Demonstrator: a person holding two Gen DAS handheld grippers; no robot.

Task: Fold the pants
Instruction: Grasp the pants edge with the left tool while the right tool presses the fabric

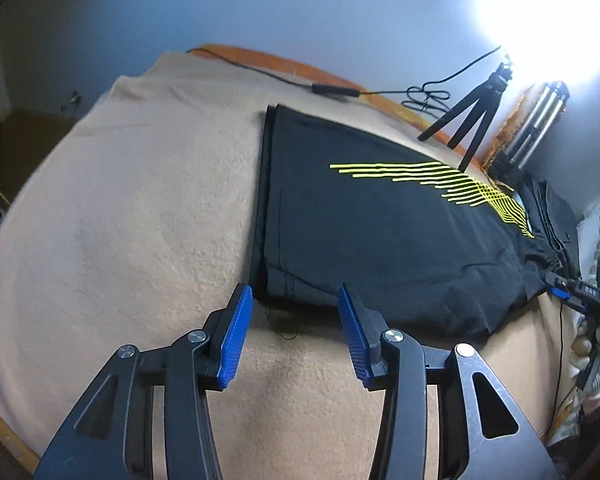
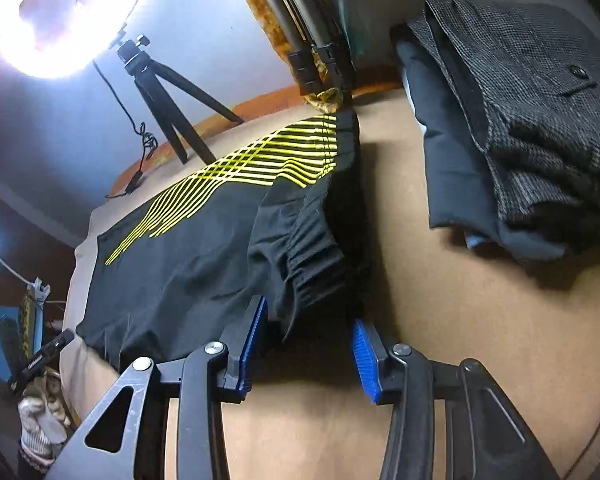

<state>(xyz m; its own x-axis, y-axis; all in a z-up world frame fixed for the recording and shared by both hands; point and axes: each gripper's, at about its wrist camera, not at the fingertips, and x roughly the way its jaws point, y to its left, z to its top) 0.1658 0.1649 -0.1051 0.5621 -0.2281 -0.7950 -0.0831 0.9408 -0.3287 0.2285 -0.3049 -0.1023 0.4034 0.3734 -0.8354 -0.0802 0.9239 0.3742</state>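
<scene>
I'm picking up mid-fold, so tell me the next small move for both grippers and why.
Probably ease both forward and close on the near edge. The black pants lie flat on the blanket. The left gripper is open at the hem corner, the right gripper open at the gathered waistband; neither holds cloth yet.

The pants (image 1: 380, 240) lie flat on the blanket (image 1: 140, 200), hem corner just ahead of the left gripper (image 1: 296, 320), waistband before the right gripper (image 2: 308, 340). Behind them stands a small tripod (image 1: 472, 120); a pile of what seems folded clothing (image 2: 520, 120) lies right of the waistband
</scene>
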